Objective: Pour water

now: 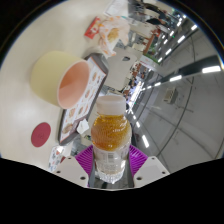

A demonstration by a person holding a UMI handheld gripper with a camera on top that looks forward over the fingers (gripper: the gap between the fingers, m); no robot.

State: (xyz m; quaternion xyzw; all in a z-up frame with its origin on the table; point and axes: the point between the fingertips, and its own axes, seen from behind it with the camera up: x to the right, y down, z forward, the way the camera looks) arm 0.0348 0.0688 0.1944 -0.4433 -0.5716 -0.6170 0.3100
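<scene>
At the bottom centre of the frame a bottle point(110, 140) stands between my fingers point(88, 158), and both of them press on it. To its upper left a cup point(62, 80) sits on the table point(25, 50). At the lower left, a small disc point(41, 135) lies flat.

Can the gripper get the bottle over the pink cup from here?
Probably yes. The gripper appears shut on the bottle, which holds amber liquid and still has its white cap on. The pink cup sits just beyond with nothing between, though the cap would block pouring.
</scene>
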